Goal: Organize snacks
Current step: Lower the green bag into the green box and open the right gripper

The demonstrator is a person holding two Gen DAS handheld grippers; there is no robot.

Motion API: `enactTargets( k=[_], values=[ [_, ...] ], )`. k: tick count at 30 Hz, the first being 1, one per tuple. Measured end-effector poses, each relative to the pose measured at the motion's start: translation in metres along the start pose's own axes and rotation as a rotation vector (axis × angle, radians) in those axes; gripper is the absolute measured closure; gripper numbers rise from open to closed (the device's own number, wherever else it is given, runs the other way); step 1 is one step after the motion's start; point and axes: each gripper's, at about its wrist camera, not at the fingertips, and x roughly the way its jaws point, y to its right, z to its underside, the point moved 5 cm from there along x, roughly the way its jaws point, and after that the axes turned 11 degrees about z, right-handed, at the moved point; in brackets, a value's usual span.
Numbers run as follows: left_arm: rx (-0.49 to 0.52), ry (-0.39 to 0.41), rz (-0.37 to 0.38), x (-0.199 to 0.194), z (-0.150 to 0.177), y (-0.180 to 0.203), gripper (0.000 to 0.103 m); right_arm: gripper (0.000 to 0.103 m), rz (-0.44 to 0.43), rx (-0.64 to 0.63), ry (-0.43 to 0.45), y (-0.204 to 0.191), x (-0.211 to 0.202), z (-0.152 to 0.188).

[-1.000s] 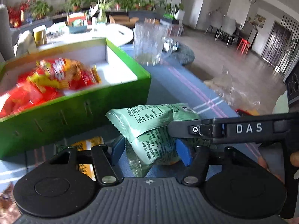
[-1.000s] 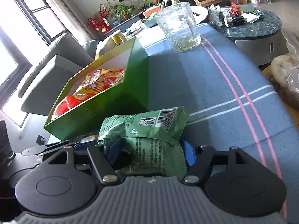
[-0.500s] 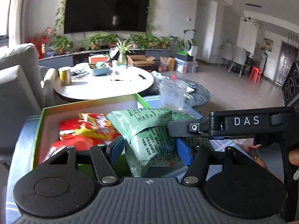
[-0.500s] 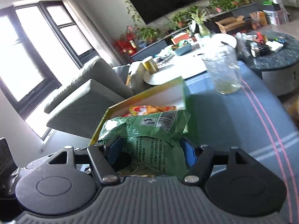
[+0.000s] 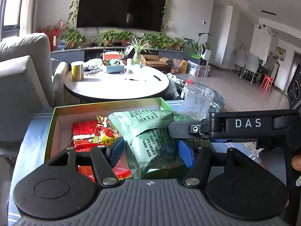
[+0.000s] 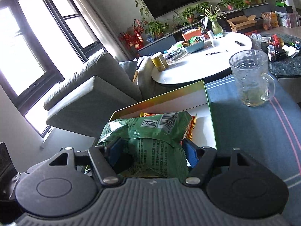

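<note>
Left gripper (image 5: 151, 150) first: its blue pads bracket a green snack packet (image 5: 150, 131), and it looks pinched, though the left pad's contact is hard to judge. The packet hangs over the near edge of the green box (image 5: 105, 104). Inside the box, left of the gripper, lie red and yellow snack packets (image 5: 94, 133); the white floor beyond them is free up to the far wall. The right gripper's black finger (image 5: 186, 130) cuts in from the right across the packet's top. Ahead and right stands a glass mug (image 5: 197, 101), well apart from the box rim. A second ago this view had the box's green side wall above the packet; now the camera looks down into the box.

Right gripper (image 6: 152, 150): a green snack packet (image 6: 148, 137) fills the gap between its pads, barcode flap forward, over the box (image 6: 209, 101) opening. Bare white floor runs along the right-hand wall. The striped blue tablecloth (image 6: 254, 131) to the right is open as far as the mug (image 6: 250, 79). Earlier the packet sat low by the box's outer wall; now it is above the rim.
</note>
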Motion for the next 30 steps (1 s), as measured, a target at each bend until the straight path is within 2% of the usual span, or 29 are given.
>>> enactTargets(
  k=[10,13,17,24,30],
  values=[
    [-0.056,-0.043,0.009,0.026,0.006,-0.025,0.041,0.033,0.031,0.002,-0.041,0.004,0.029,0.004],
    [-0.036,-0.042,0.013,0.027,0.01,-0.024,0.04,0.032,0.046,-0.005,-0.044,0.005,0.035,0.006],
    [-0.025,-0.043,0.018,0.026,0.012,-0.021,0.036,0.025,0.057,0.012,-0.057,0.009,0.036,0.007],
    [-0.015,-0.011,0.008,0.013,0.007,-0.016,0.034,0.025,0.066,0.03,-0.003,0.008,0.022,0.001],
    [-0.01,0.037,0.013,-0.005,0.0,-0.008,0.03,0.025,0.033,0.032,0.045,-0.001,0.007,-0.006]
  ],
)
